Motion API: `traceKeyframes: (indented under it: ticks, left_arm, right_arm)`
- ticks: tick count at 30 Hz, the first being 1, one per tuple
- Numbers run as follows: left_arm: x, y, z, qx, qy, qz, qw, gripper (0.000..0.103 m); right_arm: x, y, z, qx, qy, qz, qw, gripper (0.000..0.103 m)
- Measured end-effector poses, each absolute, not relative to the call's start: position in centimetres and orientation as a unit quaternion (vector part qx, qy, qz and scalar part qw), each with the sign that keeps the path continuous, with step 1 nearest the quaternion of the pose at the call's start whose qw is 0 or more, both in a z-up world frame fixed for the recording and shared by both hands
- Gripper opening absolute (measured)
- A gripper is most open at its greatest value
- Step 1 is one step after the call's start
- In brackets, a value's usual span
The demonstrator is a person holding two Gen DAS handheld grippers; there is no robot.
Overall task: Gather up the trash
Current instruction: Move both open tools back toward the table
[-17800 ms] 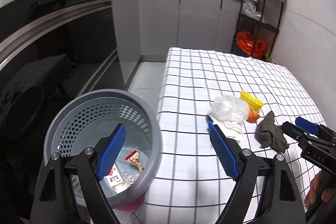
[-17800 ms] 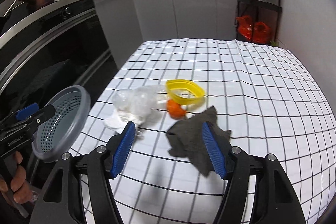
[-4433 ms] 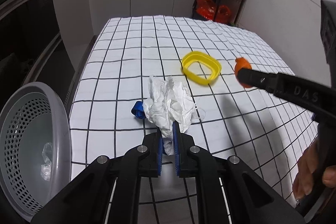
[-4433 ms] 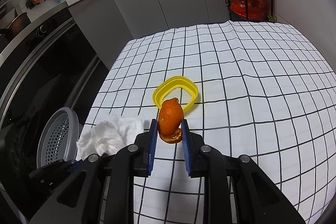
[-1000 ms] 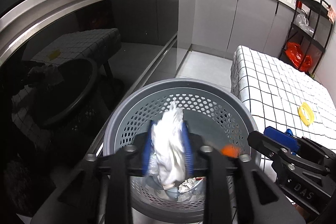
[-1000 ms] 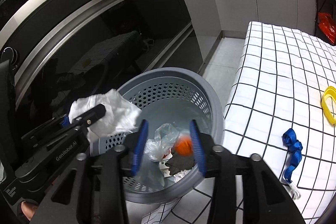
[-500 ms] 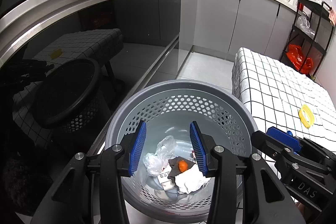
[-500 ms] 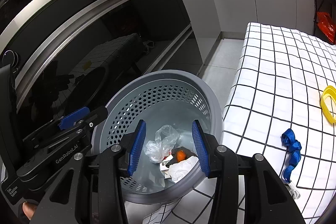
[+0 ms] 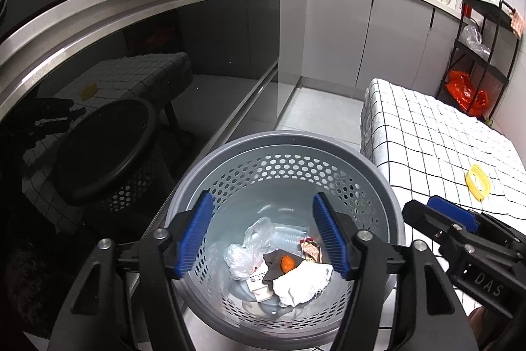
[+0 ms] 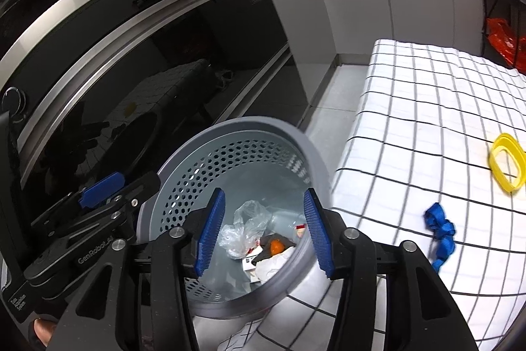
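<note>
I have both grippers over the round grey perforated plastic basket (image 9: 286, 150), which sits on the floor against the edge of the table with the white black-grid cloth (image 9: 427, 134). Left gripper (image 9: 263, 236): jaws spread wide, ribbed blue pads, holding nothing. Right gripper (image 10: 263, 229): same, wide apart and empty.

Lying in the basket: crumpled white tissue (image 9: 302, 283), small glossy orange peel piece (image 9: 287, 263) on a dark grey rag (image 9: 273, 260), crinkled clear plastic bag (image 9: 253, 239), printed wrapper scraps.

2 items lie on the cloth, well apart from the basket: a yellow rounded-rectangle plastic ring (image 10: 506, 166) and a knotted blue woven strap (image 10: 440, 236), the strap nearer the basket.
</note>
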State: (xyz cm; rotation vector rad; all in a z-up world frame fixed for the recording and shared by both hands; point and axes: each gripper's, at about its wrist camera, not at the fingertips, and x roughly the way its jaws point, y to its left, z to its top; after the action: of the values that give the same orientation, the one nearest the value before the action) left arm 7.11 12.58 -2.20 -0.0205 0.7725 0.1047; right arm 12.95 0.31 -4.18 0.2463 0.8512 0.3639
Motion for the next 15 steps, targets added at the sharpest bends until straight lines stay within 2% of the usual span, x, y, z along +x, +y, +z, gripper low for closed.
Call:
traceKeyframes:
  ticks: [4, 15]
  left_arm:
    - [6.8, 11.6, -1.9, -0.004, 0.368, 0.042, 0.929, 0.074]
    - [6.1, 6.3, -1.9, 0.015, 0.359, -0.015, 0.933, 0.084]
  right_arm:
    - [12.6, -1.1, -3.9, 0.128, 0.405, 0.16, 0.891, 0.053]
    - [10.7, -8.0, -2.7, 0.136, 0.381, 0.091, 0.91, 0.062]
